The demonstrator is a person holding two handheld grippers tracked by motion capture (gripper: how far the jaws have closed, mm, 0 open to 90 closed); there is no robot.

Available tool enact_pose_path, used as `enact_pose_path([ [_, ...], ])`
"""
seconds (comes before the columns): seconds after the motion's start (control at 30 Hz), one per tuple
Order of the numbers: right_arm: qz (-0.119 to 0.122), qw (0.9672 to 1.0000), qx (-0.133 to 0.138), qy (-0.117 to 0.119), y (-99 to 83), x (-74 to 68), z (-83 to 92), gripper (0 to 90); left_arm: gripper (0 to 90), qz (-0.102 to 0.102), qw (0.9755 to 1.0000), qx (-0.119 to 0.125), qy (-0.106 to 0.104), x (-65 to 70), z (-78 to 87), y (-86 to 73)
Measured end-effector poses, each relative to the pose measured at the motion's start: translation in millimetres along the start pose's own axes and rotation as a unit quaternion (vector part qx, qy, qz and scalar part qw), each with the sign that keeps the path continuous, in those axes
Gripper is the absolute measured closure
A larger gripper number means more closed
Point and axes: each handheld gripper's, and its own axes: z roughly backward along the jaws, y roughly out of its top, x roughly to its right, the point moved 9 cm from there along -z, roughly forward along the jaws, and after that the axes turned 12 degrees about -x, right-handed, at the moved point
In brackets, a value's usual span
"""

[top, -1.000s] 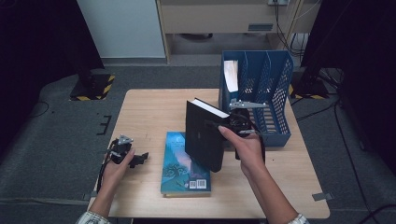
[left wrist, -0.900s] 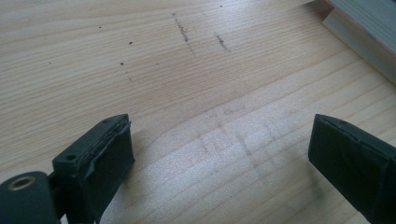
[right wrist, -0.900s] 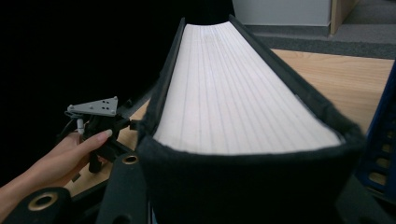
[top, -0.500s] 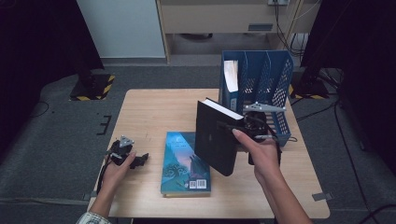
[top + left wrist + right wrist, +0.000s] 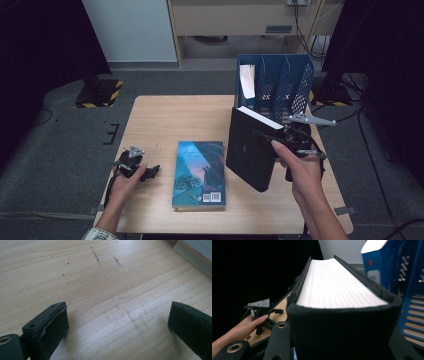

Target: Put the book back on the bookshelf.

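Note:
A thick black book [image 5: 251, 152] stands tilted in the air over the table's right half, white page edges [image 5: 337, 285] facing up. My right gripper [image 5: 267, 139] is shut on it, one jaw on each cover, just in front of the blue file rack [image 5: 275, 82]. A teal picture book [image 5: 200, 172] lies flat at the table's middle front. My left gripper [image 5: 150, 171] rests low at the front left with its jaws open. In the left gripper view that gripper [image 5: 117, 322] has only bare wood between its jaws, and the teal book's corner [image 5: 197, 252] shows at the top right.
The rack stands at the table's [image 5: 170, 120] back right corner, with a white booklet [image 5: 247, 82] in its left slot and the other slots open. In the right gripper view the rack [image 5: 409, 277] is close on the right. Dark floor surrounds the table.
The right gripper has carried the black book to the right and a little upward, nearer the blue rack. The left gripper has stayed where it was.

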Motion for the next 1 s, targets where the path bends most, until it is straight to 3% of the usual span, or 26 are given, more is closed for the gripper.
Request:
enact_pose_path([
  [0.7,-0.034,0.9975,0.037,-0.05,21.3,38.5,47.2,52.9,0.7,-0.001,1.0,-0.003,0.0,1.4,-0.6,0.1],
  [1.0,-0.055,0.9926,0.046,-0.098,34.0,73.4,56.3,52.9,0.3,-0.002,1.0,-0.003,-0.001,1.7,-0.9,0.3],
])
